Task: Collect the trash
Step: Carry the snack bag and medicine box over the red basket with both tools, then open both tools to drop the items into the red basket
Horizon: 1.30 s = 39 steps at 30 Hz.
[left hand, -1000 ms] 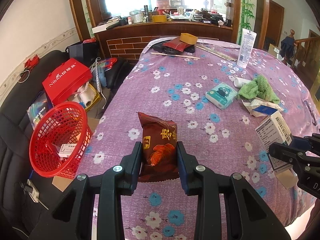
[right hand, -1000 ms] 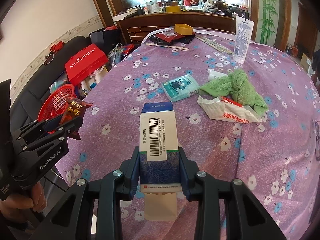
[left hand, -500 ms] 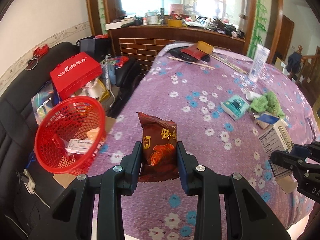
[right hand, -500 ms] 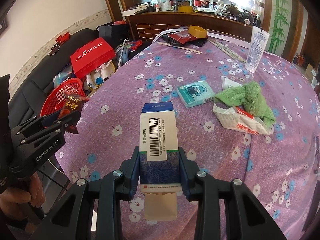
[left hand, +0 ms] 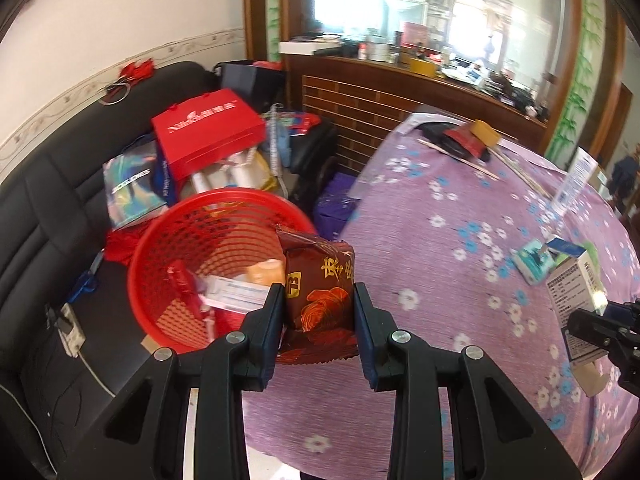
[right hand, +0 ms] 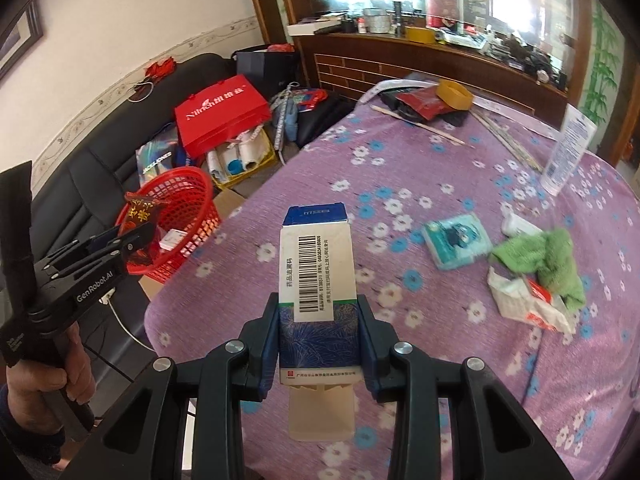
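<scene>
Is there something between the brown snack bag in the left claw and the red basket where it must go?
Nothing visible blocks it. The left claw holds the snack bag near the open red basket, beside the table edge. The basket's mouth is uncovered, with some trash already inside.

Daylight is pouring through the window (left hand: 440, 12), which is blowing out to glare and leaving the sofa (left hand: 44, 208) dim. Motion blur is smearing the tablecloth (left hand: 460, 240) and basket (left hand: 168, 248), while fisheye distortion is bending and darkening both pictures' edges.
</scene>
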{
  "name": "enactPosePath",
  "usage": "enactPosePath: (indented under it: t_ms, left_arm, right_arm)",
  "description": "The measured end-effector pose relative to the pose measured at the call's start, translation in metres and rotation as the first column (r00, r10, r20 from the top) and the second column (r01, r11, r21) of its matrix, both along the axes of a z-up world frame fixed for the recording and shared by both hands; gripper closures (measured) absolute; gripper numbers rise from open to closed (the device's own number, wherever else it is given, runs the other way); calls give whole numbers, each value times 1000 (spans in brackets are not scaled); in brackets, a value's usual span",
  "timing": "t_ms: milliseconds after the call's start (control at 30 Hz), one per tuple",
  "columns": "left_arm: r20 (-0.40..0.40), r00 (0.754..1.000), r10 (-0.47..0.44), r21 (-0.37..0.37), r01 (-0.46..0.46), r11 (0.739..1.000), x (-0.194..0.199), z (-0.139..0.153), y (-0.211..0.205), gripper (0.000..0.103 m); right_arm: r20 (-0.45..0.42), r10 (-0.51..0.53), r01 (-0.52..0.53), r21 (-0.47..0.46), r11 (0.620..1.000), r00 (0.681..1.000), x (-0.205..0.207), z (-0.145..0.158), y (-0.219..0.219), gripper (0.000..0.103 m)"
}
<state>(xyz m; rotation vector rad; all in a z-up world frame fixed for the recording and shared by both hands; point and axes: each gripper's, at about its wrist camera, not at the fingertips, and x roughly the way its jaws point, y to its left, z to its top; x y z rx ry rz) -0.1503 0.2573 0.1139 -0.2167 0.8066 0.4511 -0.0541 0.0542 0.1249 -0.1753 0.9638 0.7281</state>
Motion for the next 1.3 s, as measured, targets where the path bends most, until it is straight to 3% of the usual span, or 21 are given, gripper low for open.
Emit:
enactPosePath:
  t_ms: [667,1300]
  left_arm:
    - [-45,996,78,44,-76,996,-16,-7,82,71]
    - [-54,994,96,20,-95,995,-11,-17,124,71]
  right_arm:
    - [-48,155,-151,67,986,987,5,-1,136,65]
    - [-94,181,-172,96,980,979,36,-1,212,65]
